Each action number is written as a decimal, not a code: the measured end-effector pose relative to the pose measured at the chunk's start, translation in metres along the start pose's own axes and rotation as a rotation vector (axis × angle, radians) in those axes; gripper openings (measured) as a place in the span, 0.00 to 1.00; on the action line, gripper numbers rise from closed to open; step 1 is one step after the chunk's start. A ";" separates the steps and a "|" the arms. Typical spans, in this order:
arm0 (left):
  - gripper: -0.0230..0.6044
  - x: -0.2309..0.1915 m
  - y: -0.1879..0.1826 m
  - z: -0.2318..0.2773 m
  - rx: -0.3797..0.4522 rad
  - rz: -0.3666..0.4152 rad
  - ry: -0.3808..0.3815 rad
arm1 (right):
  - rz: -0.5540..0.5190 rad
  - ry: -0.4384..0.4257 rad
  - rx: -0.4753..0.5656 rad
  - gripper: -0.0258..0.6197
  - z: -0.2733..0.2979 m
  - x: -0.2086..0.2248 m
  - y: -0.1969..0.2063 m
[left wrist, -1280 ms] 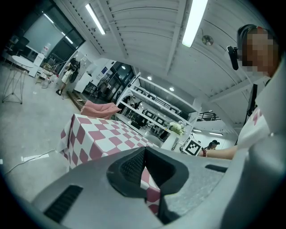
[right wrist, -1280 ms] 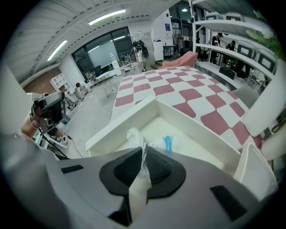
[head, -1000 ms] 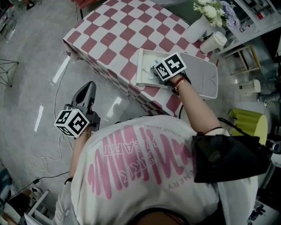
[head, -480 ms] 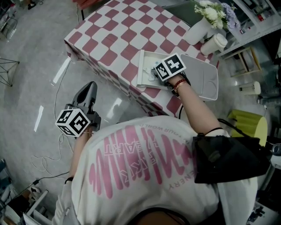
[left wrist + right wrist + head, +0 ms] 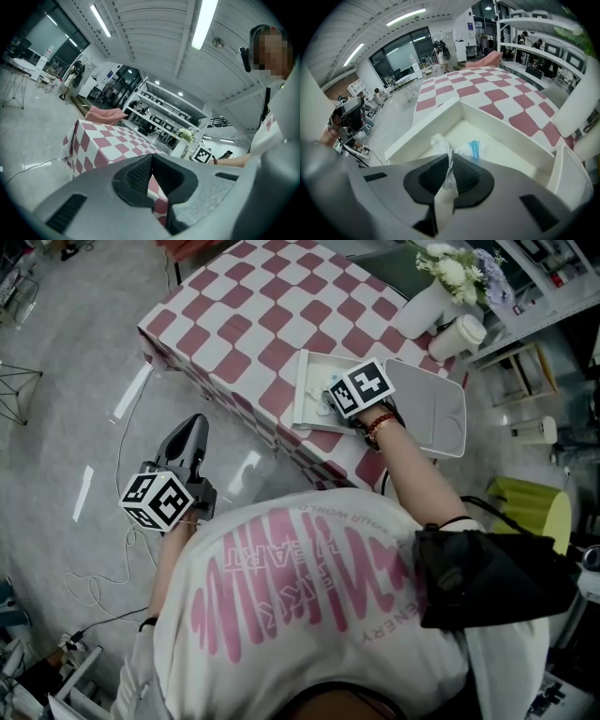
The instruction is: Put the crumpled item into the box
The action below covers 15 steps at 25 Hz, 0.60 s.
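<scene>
A shallow white box (image 5: 302, 390) lies on the checked table near its front edge. My right gripper (image 5: 330, 399) hangs over the box with its tips inside the rim. In the right gripper view its jaws (image 5: 449, 159) are shut on the crumpled item (image 5: 442, 143), a clear-and-white plastic wrapper with a blue patch that hangs down onto the box floor (image 5: 506, 154). My left gripper (image 5: 190, 427) is held off the table over the floor, to the left. Its jaws (image 5: 151, 157) are shut with nothing between them.
The box's pale lid (image 5: 429, 409) lies open to the right of the box. A white vase with flowers (image 5: 422, 301) and a paper cup (image 5: 457, 332) stand at the table's far right corner. A yellow-green stool (image 5: 536, 504) stands on the floor to the right, and cables run across the floor at left.
The right gripper has edged slightly farther over the box, with the wrapper still in its jaws. The left gripper has hardly moved.
</scene>
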<state>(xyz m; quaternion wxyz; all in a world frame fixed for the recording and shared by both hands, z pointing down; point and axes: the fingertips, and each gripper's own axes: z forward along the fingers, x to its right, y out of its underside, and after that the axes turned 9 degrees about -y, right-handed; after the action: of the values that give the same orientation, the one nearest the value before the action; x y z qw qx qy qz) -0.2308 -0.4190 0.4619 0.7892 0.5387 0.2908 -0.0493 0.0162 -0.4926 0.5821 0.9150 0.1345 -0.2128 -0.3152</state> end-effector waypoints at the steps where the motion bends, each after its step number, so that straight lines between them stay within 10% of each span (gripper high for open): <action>1: 0.05 0.001 0.000 0.001 -0.001 0.001 0.001 | -0.003 0.000 0.000 0.09 0.000 0.000 0.000; 15: 0.05 0.005 -0.004 0.003 -0.003 0.013 0.014 | 0.027 0.006 0.010 0.09 -0.003 0.000 -0.001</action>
<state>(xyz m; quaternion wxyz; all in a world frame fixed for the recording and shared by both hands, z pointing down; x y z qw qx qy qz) -0.2271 -0.4216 0.4570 0.7882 0.5398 0.2929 -0.0399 0.0174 -0.4930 0.5793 0.9191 0.1372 -0.2135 -0.3014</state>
